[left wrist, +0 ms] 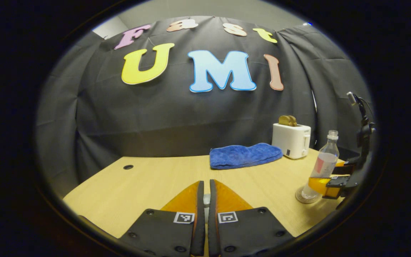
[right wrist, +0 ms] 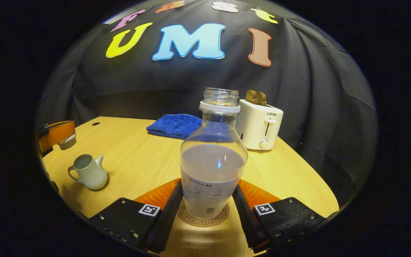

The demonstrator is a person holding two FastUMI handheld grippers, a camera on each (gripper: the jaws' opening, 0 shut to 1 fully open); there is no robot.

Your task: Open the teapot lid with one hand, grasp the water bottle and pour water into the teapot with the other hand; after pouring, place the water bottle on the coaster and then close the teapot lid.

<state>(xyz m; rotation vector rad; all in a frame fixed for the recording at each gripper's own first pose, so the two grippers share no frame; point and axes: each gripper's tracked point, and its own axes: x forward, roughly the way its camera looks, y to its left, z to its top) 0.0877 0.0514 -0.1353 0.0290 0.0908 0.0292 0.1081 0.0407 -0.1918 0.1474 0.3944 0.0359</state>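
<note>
Water bottle (right wrist: 212, 160) stands upright on the coaster (right wrist: 203, 217), uncapped and roughly half full, with our right gripper (right wrist: 207, 200) straddling its lower body; whether both fingers press on it we cannot tell. If we draw back crookedly, a finger could catch the bottle and tip it, spilling water over the table (right wrist: 137, 157). Our left gripper (left wrist: 206, 200) is nearly shut on a small pale thing, probably the teapot lid (right wrist: 67, 141), held above and behind the open teapot (right wrist: 87, 173). Lowered off-centre, the lid could knock the rim and slip from so thin a grip.
</note>
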